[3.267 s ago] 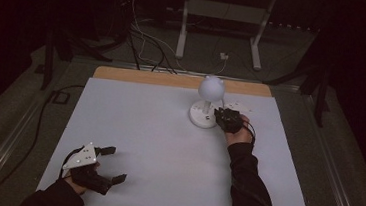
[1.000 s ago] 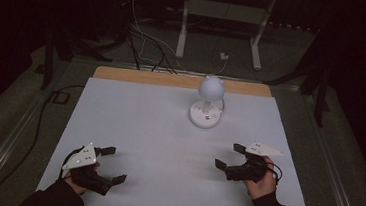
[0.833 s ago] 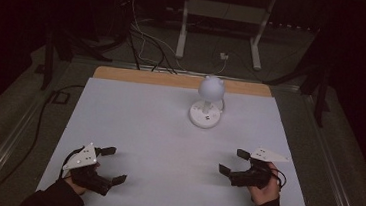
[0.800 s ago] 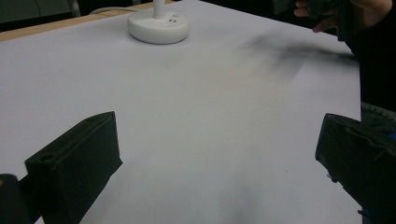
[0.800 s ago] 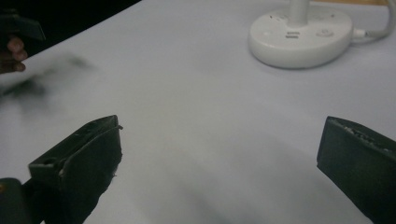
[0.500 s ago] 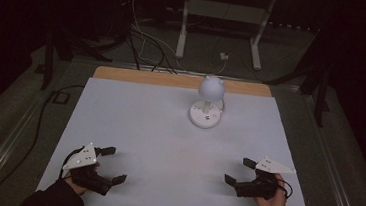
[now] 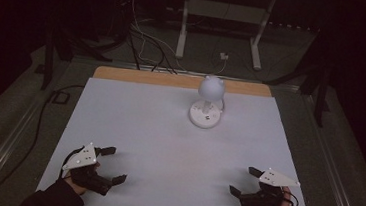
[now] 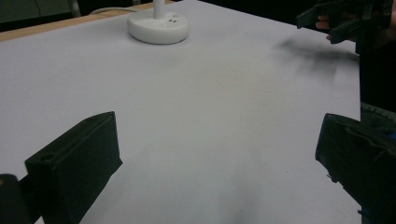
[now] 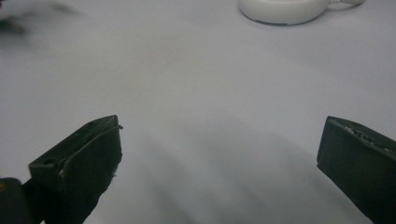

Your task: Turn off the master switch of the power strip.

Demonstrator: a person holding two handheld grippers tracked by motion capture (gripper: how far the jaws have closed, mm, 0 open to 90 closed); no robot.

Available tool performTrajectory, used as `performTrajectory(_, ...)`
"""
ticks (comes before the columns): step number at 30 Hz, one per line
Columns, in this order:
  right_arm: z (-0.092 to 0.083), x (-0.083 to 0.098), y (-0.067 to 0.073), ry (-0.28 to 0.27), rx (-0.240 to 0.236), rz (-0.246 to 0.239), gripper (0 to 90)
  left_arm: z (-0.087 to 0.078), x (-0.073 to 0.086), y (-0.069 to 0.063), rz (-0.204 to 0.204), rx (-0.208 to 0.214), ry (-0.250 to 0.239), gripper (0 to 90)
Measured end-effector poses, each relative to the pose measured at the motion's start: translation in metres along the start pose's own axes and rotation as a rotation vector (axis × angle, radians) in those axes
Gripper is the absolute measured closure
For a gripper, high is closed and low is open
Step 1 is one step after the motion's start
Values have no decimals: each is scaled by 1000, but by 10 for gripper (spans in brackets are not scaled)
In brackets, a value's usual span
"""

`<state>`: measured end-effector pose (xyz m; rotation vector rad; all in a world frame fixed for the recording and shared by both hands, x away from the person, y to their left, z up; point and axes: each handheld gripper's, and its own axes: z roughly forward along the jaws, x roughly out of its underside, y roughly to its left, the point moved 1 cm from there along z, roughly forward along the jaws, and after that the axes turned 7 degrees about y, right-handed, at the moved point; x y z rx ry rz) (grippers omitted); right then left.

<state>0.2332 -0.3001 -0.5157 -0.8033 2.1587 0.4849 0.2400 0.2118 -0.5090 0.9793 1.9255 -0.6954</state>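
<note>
lamp [image 7: 208, 105] upright far-centre, untouched | left gripper [image 7: 111, 165] and right gripper [image 7: 244, 180] near edge, jaws wide, empty | likely finished or idle

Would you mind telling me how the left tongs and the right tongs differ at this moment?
The left tongs rest at the table's near left corner; the right tongs rest at its near right corner. The left tongs point right and away, toward the white lamp; the right tongs point left and away. Both are open, hold nothing and carry a grey three-cornered plate.
</note>
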Motion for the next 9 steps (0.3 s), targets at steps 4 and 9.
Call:
performTrajectory(4, 3, -2, 0, 6, 10, -24, 0, 0, 0, 1, -2, -1, -1, 5)
performTrajectory(9, 5, -2, 0, 24, 14, -36, 0, 0, 0, 0, 3, 1, -1, 4)
